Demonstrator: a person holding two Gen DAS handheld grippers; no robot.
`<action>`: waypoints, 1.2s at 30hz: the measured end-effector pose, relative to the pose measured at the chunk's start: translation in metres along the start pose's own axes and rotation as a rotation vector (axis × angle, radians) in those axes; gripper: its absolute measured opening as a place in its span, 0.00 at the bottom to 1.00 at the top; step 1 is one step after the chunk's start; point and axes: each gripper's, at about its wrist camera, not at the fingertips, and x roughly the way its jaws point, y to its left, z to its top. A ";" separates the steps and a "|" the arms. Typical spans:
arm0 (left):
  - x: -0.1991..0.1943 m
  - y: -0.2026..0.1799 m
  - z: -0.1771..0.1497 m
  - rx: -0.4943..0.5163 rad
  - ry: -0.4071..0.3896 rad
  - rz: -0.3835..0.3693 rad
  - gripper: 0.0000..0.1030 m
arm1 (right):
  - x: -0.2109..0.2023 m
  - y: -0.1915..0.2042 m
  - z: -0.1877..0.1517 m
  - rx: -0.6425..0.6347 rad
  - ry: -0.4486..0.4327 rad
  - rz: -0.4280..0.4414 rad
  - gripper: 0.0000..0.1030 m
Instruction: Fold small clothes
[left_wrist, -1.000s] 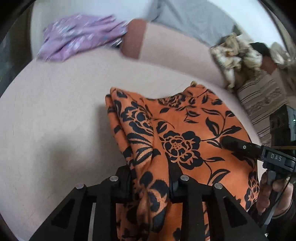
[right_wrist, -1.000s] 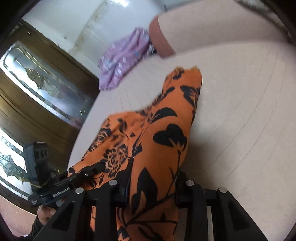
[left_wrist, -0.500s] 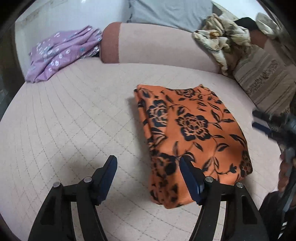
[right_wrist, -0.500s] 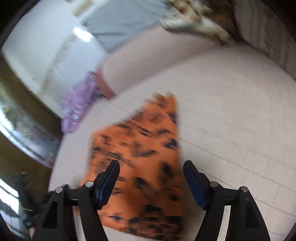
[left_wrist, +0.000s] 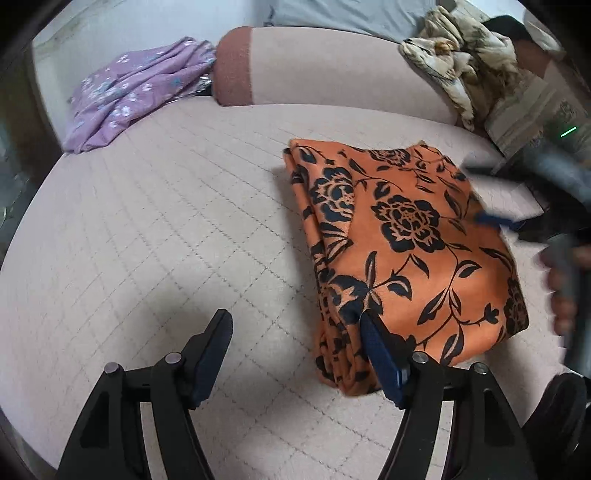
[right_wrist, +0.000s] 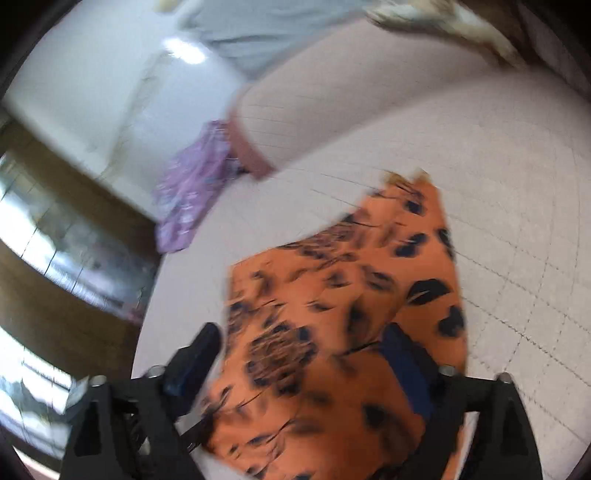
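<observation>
Both your grippers have just been opening and hold nothing: the left gripper (left_wrist: 295, 341) is spread over bare quilt with its right finger just overlapping the near corner of the orange floral garment (left_wrist: 402, 236), and the right gripper (right_wrist: 306, 354) gapes wide above it. That garment lies folded flat on the quilted pink mattress (left_wrist: 166, 229), a thin, soft rectangle, long axis running away from you. Further back sit a pink bolster (left_wrist: 325, 74) and a crumpled purple floral cloth (left_wrist: 133, 92).

Garment (left_wrist: 406, 236) on bed (left_wrist: 166, 229) (bolster (left_wrist: 332, 70) behind).
</observation>
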 end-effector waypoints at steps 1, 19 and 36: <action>-0.005 -0.002 0.000 0.001 0.002 -0.002 0.71 | 0.017 -0.016 0.001 0.041 0.068 -0.024 0.93; -0.078 -0.011 -0.034 -0.038 -0.110 0.107 0.88 | -0.097 0.050 -0.155 -0.309 -0.089 -0.433 0.95; -0.102 -0.029 -0.033 0.002 -0.122 0.167 0.89 | -0.127 0.079 -0.155 -0.404 -0.160 -0.521 0.98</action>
